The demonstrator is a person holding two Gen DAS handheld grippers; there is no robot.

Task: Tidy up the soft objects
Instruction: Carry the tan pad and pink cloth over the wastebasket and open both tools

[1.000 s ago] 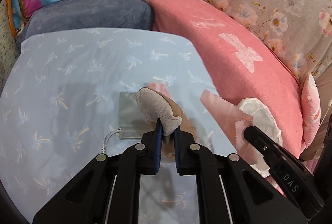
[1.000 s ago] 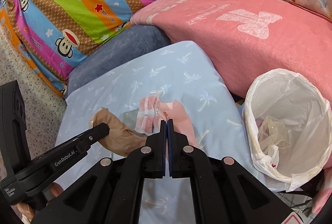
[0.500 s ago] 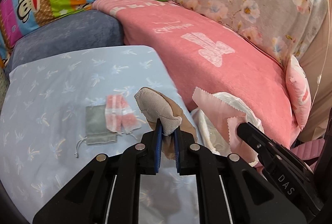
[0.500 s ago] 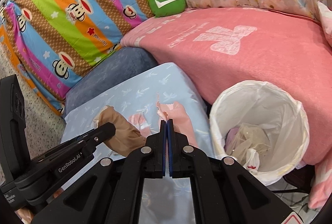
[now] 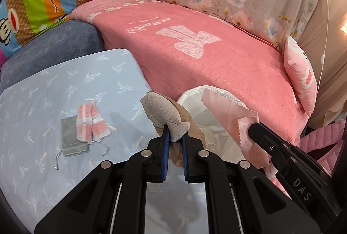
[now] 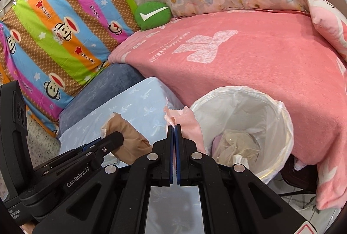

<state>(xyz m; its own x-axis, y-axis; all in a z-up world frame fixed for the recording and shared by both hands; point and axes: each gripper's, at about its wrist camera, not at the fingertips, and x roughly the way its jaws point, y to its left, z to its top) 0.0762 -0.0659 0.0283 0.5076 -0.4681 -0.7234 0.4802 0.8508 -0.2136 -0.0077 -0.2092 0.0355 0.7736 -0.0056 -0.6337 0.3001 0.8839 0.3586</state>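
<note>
A tan stocking (image 5: 173, 119) is clamped in the left claw (image 5: 174, 140), and a pink cloth (image 6: 186, 123) is pinched in the right claw (image 6: 174, 132), both held beside the white-lined bin (image 6: 279, 108). Crumpled soft items are already seen inside the bin. A pink striped sock (image 5: 91, 123) and a grey pouch (image 5: 70, 140) are left on the blue sheet (image 5: 43, 90), so the sorting is judged partly done.

both tongs, left (image 5: 174, 136) and right (image 6: 174, 127), clamped (side by side).
</note>
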